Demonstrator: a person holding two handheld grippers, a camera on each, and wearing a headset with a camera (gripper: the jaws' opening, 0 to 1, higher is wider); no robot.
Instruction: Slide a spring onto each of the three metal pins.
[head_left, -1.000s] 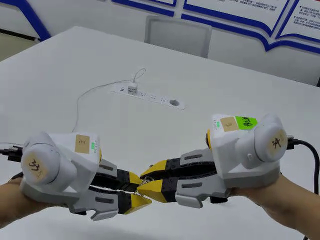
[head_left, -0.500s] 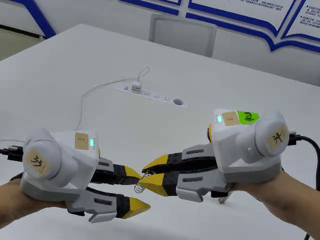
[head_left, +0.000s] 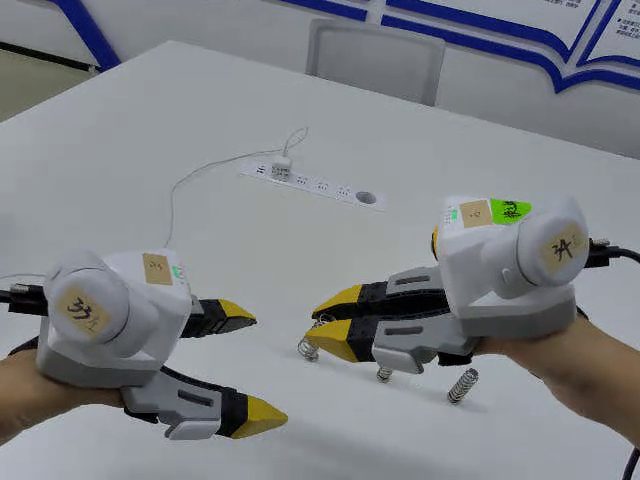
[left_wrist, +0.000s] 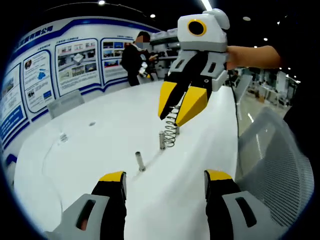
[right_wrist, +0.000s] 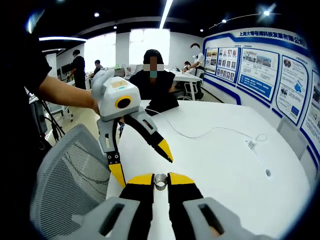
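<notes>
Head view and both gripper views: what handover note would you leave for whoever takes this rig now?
Left gripper: open, empty.
Right gripper: shut on a spring, which hangs just beside a bare pin.
A nearer pin is bare too. A second spring stands tilted on the table by the right gripper; whether a pin is inside it, I cannot tell.
Done: no spring clearly seated.
Left: thread the held spring onto its pin, then fill the others.
</notes>
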